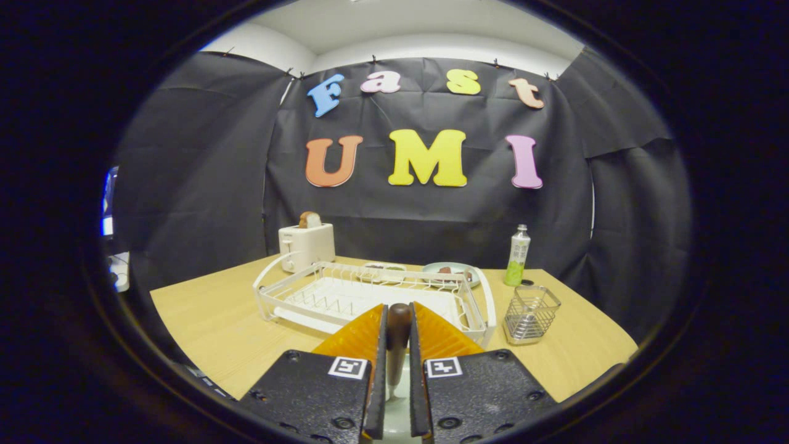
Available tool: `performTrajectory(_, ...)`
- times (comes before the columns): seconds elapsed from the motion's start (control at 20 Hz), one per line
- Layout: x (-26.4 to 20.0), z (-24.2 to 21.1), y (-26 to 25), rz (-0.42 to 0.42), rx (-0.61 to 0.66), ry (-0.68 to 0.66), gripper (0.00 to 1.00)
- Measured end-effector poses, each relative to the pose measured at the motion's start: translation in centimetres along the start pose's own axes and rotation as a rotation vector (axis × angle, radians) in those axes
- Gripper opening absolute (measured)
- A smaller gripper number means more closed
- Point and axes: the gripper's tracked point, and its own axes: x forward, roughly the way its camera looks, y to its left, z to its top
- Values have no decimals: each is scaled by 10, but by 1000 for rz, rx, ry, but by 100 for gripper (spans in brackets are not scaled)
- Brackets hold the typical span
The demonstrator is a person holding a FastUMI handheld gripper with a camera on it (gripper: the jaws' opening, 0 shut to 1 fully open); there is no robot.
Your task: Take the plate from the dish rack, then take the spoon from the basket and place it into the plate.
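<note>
We see the gripper [398, 336] closed on the spoon [398, 333], both orange fingers [354, 336] pressing its sides. What shows of the spoon is a dark brown, rounded wooden handle end standing up between the fingers, narrowing to a paler stem lower down. Below it, between the black finger bases, we make out a bit of white surface, perhaps the plate [394, 419], though we cannot tell for sure. Just beyond the fingers sits the white wire dish rack [308, 296] on the wooden table [209, 320]. The metal mesh basket [531, 313] stands beside the rack, with a green bottle [518, 255] behind it. A white toaster [306, 245] holding bread stands behind the rack.
</note>
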Motion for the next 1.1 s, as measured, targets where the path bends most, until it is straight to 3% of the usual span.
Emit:
performTrajectory(0.1, -4, 4, -19, -31, 37, 0, 25)
performTrajectory(0.25, -19, 4, -55, -115, 102, 33, 70)
performTrajectory(0.4, -44, 22, -63, -122, 131, -8, 81)
performTrajectory(0.45, -53, 29, -69, -145, 125, -28, 91)
performTrajectory(0.65, -84, 42, -70, -194, 88, -43, 96)
performTrajectory(1.1, -158, 71, -24, -152, 37, -89, 96)
